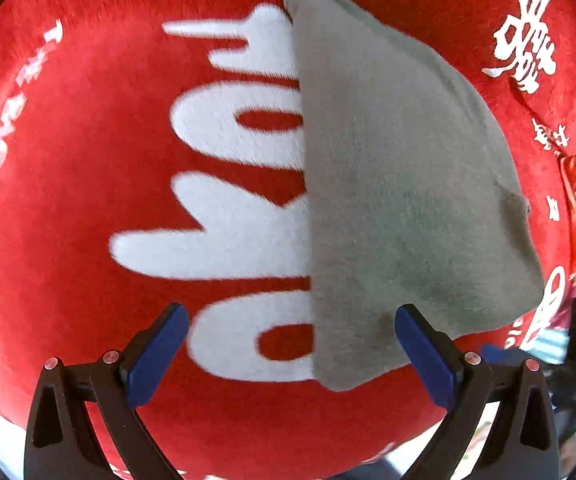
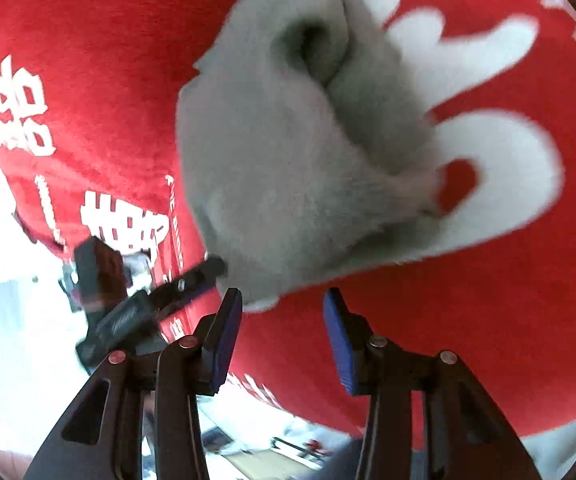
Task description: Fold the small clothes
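Left gripper (image 1: 292, 322) stands wide open over the cloth, blue pads spread far apart and gripping nothing; the near corner of the grey garment (image 1: 400, 184) lies in the gap between them, closer to the right-hand pad, and neither pad presses on it. From that corner the garment runs up toward twelve o'clock in the left wrist view, a folded wedge with one straight edge cutting across big white letters on the red printed cloth (image 1: 88, 160) beneath. At three o'clock a small red patterned thing lies on that cloth, too blurred to name. Over to the right gripper (image 2: 283, 300): jaws parted about halfway, nothing pinched, the fuzzy lower edge of the grey garment (image 2: 272, 168) hanging just beyond the tips at twelve o'clock. Here the garment looks bunched, a dark hollow fold near the top. At nine o'clock in this view the left gripper (image 2: 208, 270) pokes in, dark and smeared, close beside the garment's edge. Red cloth (image 2: 468, 320) fills the rest.
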Available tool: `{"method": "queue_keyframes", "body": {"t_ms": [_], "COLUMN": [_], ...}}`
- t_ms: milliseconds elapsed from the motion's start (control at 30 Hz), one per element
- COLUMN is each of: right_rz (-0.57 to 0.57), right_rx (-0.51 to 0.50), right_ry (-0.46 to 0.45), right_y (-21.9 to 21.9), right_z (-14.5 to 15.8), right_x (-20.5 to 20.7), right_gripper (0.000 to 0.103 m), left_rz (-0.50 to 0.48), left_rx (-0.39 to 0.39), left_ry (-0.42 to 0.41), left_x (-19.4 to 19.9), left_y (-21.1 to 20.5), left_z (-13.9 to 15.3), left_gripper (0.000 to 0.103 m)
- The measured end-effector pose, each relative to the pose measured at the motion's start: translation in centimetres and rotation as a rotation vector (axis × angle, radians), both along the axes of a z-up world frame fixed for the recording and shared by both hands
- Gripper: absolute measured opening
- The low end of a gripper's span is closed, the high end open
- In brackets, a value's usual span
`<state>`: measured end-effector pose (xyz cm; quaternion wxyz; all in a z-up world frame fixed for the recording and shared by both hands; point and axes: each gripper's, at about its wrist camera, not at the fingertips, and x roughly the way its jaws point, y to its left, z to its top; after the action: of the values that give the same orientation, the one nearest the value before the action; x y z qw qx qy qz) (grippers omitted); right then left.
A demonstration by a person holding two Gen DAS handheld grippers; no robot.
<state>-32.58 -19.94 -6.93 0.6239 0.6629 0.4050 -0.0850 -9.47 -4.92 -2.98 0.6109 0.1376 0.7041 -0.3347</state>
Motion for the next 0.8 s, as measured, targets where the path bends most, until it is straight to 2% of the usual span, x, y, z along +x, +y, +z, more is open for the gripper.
{"method": "queue_keyframes", "body": {"t_ms": [33,67,100,133,167,200,233,267,333,400,467,567,600,700,800], "right_rz": [-0.029,-0.045,-0.055,-0.064,-0.077,-0.106,-0.122,-0.124,-0.097,-0.064,-0.063,-0.089,-0.062,0.064,0.139], "right_rx": [0.017,0.021,0.024,0.032,0.058,0.084,0.099,0.107,0.087,0.064,0.044,0.083,0.072,-0.031,-0.237], "right_ry": [-0.019,-0.033,-0.033,-0.025,-0.016,-0.034,-0.064,-0.093,-0.100,-0.039,0.048,0.040,0.058,0.107,0.094], "right_y": [0.4,0.6,0.8,0.9,1.0,1.1,1.4,1.6,2.5,3.4,3.7,3.7,3.7,3.7,2.6], "right_z": [-0.4,-0.6,-0.8,-0.9,-1.2,-1.1,-0.8,-0.2,0.6,-0.4,-1.8,-2.0,-1.4,1.6,6.9], "right_x": [0.8,1.3,1.6,1.6,1.8,1.7,2.0,2.2,2.9,3.3,2.8,1.4,1.1,0.9,1.2], "right_gripper": [0.048,0.048,0.040,0.027,0.008,0.008,0.008,0.008,0.008,0.008,0.008,0.009,0.014,0.014,0.015], "left_rz": [0.010,0.022,0.029,0.030,0.027,0.014,-0.001,-0.007,-0.052,-0.102,-0.140,-0.132,-0.133,-0.161,-0.181], "left_rx": [-0.002,-0.013,-0.031,-0.047,-0.055,-0.073,-0.102,-0.118,-0.124,-0.124,-0.085,-0.084,-0.085,-0.083,-0.076], "left_ry": [0.017,0.034,0.051,0.067,0.068,0.076,0.106,0.131,0.098,0.061,0.027,0.046,0.045,0.009,-0.016], "left_x": [-0.2,-0.2,-0.3,-0.3,-0.4,-0.3,-0.2,0.0,-0.2,-0.3,-0.2,-0.2,-0.4,-0.6,-1.4], "left_y": [0.0,-0.1,0.0,0.0,0.1,-0.1,-0.5,-0.7,-1.0,-0.8,-0.5,-0.2,0.2,0.7,0.0], "left_z": [-0.2,-0.6,-0.7,-0.8,-0.8,-0.7,-0.8,-0.6,0.5,1.0,0.5,-0.3,-0.2,0.3,0.3], "left_gripper": [0.103,0.097,0.092,0.083,0.072,0.060,0.027,0.024,0.024,0.024,0.024,0.024,0.024,0.025,0.025]}}
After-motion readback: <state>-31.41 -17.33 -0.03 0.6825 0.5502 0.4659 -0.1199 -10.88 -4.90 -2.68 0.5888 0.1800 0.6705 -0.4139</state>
